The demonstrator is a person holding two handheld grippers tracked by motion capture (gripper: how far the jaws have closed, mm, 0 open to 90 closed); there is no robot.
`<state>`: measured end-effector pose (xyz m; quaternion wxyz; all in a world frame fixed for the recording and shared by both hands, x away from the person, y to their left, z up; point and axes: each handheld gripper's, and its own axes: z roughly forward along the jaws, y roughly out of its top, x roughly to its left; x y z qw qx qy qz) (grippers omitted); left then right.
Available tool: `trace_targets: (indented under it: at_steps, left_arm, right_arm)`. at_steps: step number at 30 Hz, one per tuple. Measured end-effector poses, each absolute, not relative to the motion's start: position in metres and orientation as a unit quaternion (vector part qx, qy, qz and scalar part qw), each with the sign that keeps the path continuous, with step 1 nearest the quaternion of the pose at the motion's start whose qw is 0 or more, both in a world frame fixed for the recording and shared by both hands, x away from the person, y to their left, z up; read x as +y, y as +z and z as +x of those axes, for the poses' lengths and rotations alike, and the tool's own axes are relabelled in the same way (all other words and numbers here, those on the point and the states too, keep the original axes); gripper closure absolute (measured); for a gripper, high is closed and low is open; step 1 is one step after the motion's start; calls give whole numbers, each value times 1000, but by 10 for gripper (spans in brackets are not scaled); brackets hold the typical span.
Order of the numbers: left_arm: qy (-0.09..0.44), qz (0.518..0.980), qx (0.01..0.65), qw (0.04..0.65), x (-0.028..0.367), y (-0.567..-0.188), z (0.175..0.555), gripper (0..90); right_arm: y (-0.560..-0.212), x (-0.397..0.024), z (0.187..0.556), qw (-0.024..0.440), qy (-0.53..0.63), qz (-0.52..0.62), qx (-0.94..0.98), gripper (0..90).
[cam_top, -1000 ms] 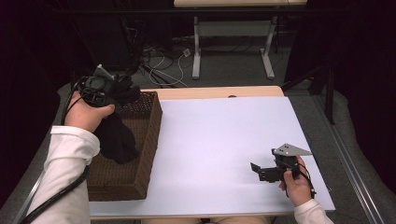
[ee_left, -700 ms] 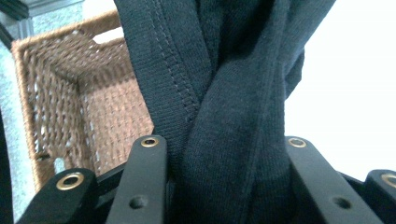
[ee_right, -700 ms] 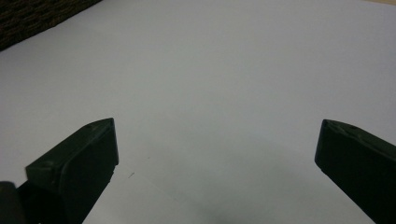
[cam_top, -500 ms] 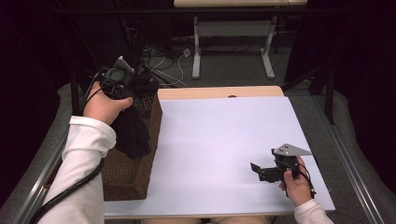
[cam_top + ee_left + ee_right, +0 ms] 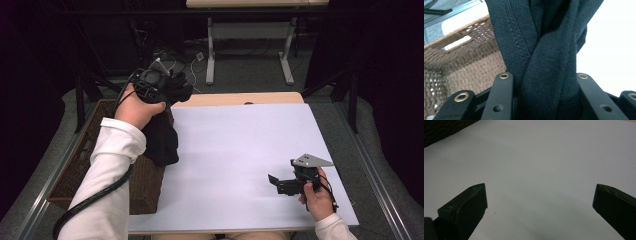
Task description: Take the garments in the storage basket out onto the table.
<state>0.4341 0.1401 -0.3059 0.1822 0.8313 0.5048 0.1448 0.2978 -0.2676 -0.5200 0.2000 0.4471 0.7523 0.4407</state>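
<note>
My left gripper (image 5: 167, 90) is clamped on the dark garment (image 5: 162, 140), which hangs over the wicker basket (image 5: 145, 185) rim at the table (image 5: 240, 150) edge. Right gripper (image 5: 280, 184) wide open, empty, resting on the table. Pickup done; laying it out remains, I'd judge.

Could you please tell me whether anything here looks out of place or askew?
Nothing stands out. The dark garment hangs bunched from the left hand-held gripper beside the wicker basket, and the right hand-held gripper rests open on the white table.

right hand-held gripper (image 5: 540, 202) | jaws wide apart | over white table (image 5: 544, 157)
</note>
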Motion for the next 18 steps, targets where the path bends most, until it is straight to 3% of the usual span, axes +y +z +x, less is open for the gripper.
trace_targets:
  at_steps: [18]
  left_arm:
    - [112, 858, 464, 191, 101, -339, 434, 666]
  right_arm:
    - [-520, -269, 298, 199, 437, 447, 755, 0]
